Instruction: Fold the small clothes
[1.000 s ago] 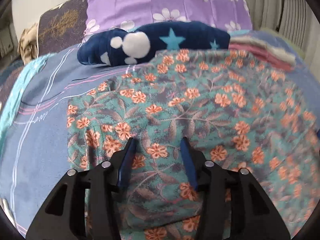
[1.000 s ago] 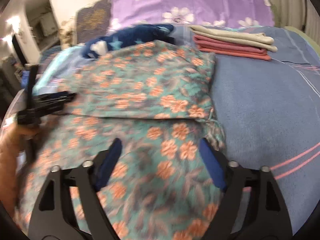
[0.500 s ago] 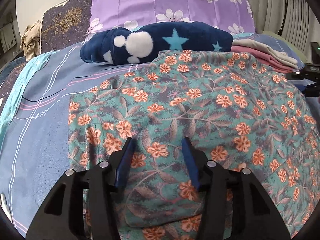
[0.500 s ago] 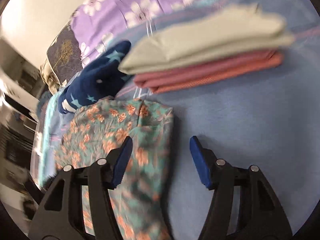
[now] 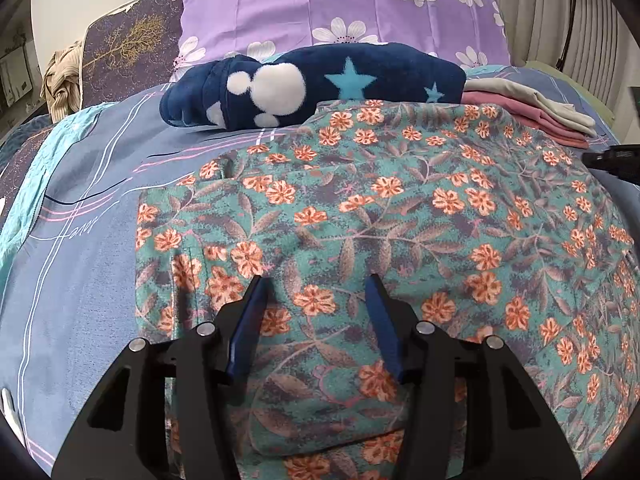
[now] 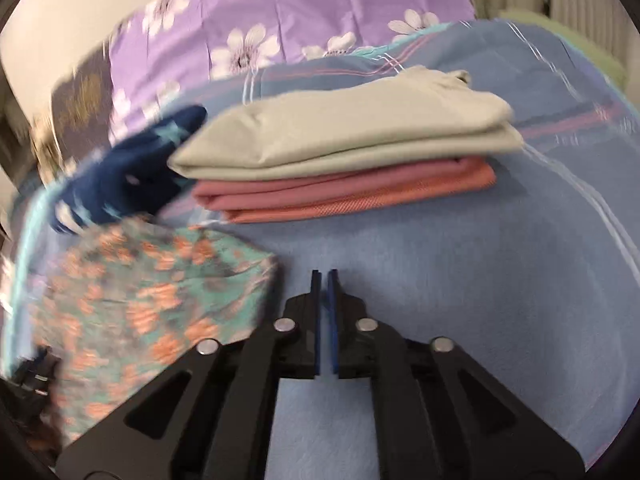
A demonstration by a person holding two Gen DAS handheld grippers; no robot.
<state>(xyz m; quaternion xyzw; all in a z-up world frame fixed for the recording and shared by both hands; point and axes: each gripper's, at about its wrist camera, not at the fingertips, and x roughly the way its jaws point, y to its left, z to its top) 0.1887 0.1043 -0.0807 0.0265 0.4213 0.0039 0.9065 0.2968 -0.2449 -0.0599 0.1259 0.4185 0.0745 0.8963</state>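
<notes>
A teal garment with orange flowers [image 5: 400, 208] lies spread on the blue bedsheet [image 5: 80, 280], folded over itself. My left gripper [image 5: 316, 284] rests over its near left part, open, with the cloth lying under and between the fingers, not pinched. In the right wrist view the garment's corner [image 6: 152, 296] sits to the left, blurred. My right gripper [image 6: 325, 276] hangs over bare sheet [image 6: 440, 280] just right of that corner. Its jaws are closing, nearly together, with nothing between them.
A stack of folded clothes [image 6: 340, 160], beige over pink and coral, lies beyond the right gripper. A navy fleece with stars [image 5: 320, 84] lies behind the garment. Purple flowered pillows [image 5: 340, 4] line the head of the bed. A striped wall or curtain is at far right.
The right gripper has left the floral garment and swung right over bare sheet near the folded stack, and its jaws have come together. The left gripper has stayed where it was.
</notes>
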